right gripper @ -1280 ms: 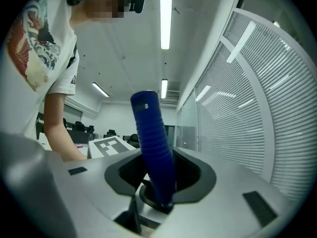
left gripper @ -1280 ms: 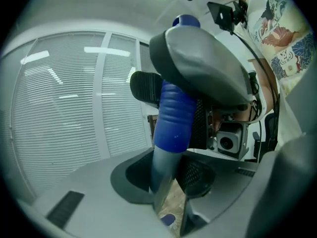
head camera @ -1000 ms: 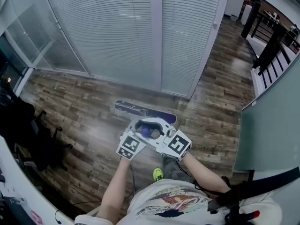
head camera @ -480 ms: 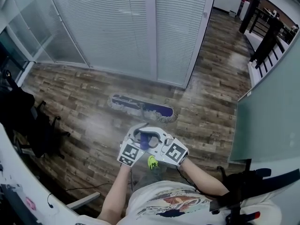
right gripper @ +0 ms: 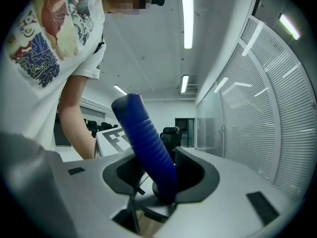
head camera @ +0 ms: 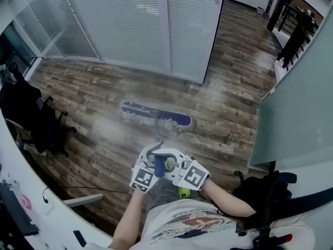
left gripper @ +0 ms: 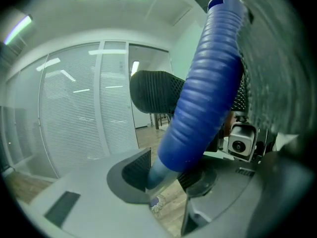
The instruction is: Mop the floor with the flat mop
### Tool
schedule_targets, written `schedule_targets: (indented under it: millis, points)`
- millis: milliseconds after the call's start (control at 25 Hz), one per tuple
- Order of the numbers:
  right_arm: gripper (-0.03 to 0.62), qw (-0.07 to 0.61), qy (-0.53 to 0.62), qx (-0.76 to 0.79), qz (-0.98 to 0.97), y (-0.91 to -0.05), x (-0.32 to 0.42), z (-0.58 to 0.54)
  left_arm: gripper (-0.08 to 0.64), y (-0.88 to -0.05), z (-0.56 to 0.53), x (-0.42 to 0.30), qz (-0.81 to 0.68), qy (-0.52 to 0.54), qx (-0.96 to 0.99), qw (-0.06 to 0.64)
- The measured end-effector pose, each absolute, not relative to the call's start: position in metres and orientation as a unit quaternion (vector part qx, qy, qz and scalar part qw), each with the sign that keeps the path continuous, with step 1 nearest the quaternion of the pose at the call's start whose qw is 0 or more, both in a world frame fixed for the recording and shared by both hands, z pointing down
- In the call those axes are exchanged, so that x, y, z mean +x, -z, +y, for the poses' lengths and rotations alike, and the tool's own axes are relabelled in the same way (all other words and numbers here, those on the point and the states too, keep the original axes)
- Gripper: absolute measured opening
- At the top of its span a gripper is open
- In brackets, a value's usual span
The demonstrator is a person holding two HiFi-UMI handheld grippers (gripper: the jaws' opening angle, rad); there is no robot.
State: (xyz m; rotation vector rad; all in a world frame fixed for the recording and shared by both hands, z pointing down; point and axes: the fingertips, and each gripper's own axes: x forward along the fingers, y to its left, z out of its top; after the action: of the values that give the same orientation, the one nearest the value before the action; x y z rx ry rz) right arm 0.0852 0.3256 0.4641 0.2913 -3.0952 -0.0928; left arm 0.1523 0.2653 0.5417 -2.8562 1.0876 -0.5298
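Note:
The flat mop's head (head camera: 155,116), purple with a pale fringe, lies flat on the wooden floor ahead of me. Its thin pole runs back to a ribbed blue handle (head camera: 157,167). My left gripper (head camera: 152,158) and right gripper (head camera: 172,161) meet on that handle in front of my waist. In the left gripper view the handle (left gripper: 208,88) crosses between the left gripper's (left gripper: 166,175) dark pads. In the right gripper view the handle (right gripper: 146,143) stands between the right gripper's (right gripper: 161,175) jaws. Both pairs of jaws have just been opening a little, with the handle still held between them.
A glass wall with white blinds (head camera: 135,25) runs beyond the mop. A black office chair (head camera: 36,124) and a white desk edge (head camera: 31,202) stand at left. A frosted glass partition (head camera: 296,113) and a dark chair (head camera: 265,191) are at right. A cable (head camera: 78,189) lies on the floor.
Both grippers have drawn back toward me with the handle. The mop head has slid away from the blinds wall, and more of the pole shows between it and the grippers.

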Motion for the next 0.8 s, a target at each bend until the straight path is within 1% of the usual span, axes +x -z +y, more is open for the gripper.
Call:
schedule_targets:
  millis: [80,200,280,520,800]
  points:
    - [0.170,0.009,0.024,0.090,-0.996,-0.459,0.087,0.355,0.109,-0.541,0.295,0.154,0.356,0.169,-0.919,0.017]
    - [0.170,0.031,0.038,0.073,-0.996,-0.470,0.094,0.387,0.109,-0.543,0.324,0.159,0.362,0.167,-0.917,0.018]
    - [0.170,0.033,0.046,0.071,-0.996,-0.476,0.098,0.395,0.109,-0.547,0.332,0.163,0.361,0.169,-0.917,0.023]
    - [0.173,0.031,0.041,0.063,-0.997,-0.489,0.107,0.392,0.107,-0.563,0.330,0.172,0.343,0.186,-0.920,0.038]
    - [0.184,0.030,0.034,0.061,-0.997,-0.495,0.093,0.353,0.107,-0.568,0.291,0.158,0.340,0.189,-0.920,0.049]
